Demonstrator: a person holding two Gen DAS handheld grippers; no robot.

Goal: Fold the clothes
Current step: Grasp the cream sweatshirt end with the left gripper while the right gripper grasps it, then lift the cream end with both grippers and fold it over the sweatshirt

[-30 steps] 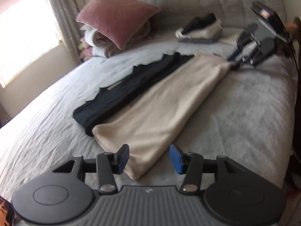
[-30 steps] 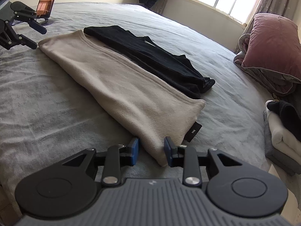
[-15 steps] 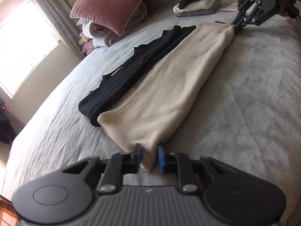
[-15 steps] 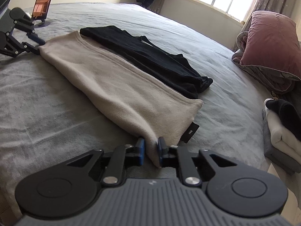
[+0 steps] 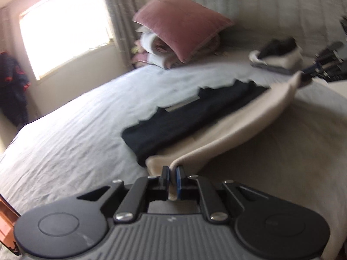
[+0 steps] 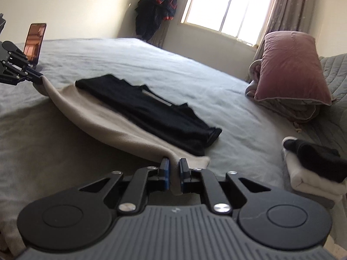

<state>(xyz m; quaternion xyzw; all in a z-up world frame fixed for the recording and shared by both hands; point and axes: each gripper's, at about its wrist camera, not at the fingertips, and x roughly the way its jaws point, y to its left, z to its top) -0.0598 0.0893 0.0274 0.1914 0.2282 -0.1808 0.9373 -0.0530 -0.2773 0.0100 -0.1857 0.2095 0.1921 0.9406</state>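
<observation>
both grippers, left point(image 5: 171, 178) and right point(image 6: 173, 173), pinch the long beige fleece garment's point(image 6: 104, 117) ends; the black folded top point(image 6: 151, 110) at 12 o'clock might snag and drag.

Right wrist view: bed point(image 6: 195, 73) carries long garment point(image 6: 104, 119) running 10 to 6 o'clock, each end pinched in a tool. Second garment point(image 6: 156, 112) lies along its far side, touching. Pillow point(image 6: 290, 69) at 2 o'clock; folded stack point(image 6: 314, 166) at 3; phone point(image 6: 34, 41) at 10.
</observation>
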